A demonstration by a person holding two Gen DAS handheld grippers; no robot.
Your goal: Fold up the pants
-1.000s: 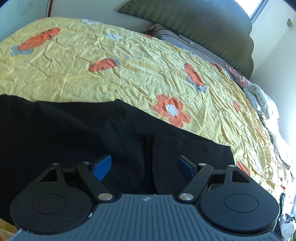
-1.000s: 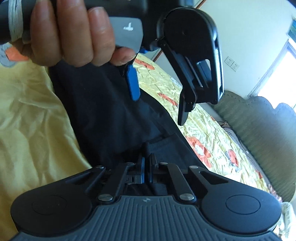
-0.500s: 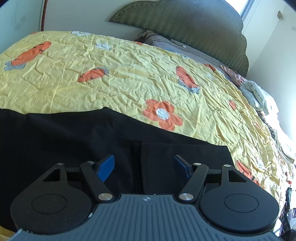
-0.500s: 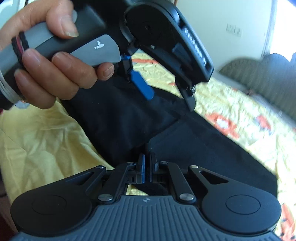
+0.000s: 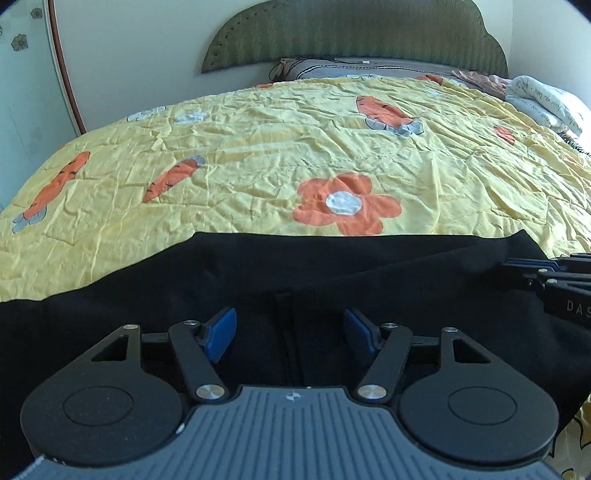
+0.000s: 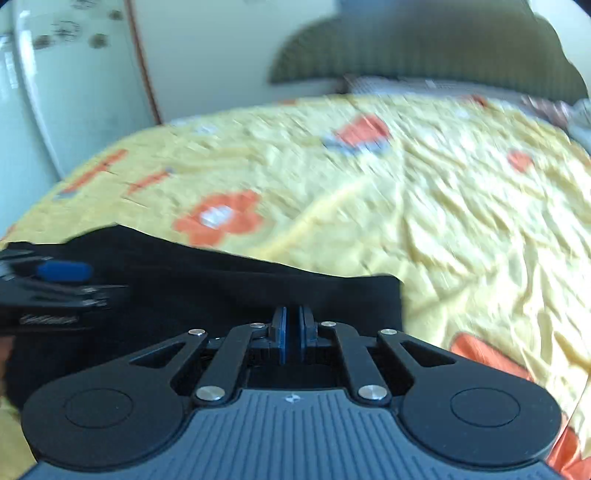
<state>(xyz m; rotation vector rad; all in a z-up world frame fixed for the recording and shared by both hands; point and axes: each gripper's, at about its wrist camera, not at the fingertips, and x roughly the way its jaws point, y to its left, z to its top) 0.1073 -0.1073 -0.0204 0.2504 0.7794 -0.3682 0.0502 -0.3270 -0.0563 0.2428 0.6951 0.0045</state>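
Observation:
Black pants (image 5: 258, 273) lie across the near part of a yellow bedspread (image 5: 295, 155). My left gripper (image 5: 290, 328) is open, its blue pads spread over a vertical seam in the fabric, holding nothing. My right gripper (image 6: 291, 328) is shut on the pants' edge (image 6: 332, 291) near their right corner. It also shows in the left wrist view (image 5: 517, 264), pinching the cloth at the right. The left gripper shows in the right wrist view (image 6: 62, 273) at the left. The right wrist view is blurred.
The bedspread has orange flower (image 5: 345, 206) and carrot prints. A green headboard (image 5: 351, 33) and pillows (image 5: 546, 99) stand at the far end. A pale wardrobe (image 6: 55, 92) stands to the left of the bed.
Both views have swung to face the headboard. My right gripper, still shut on the pants, has moved out to the right of the left gripper. The left gripper stays open.

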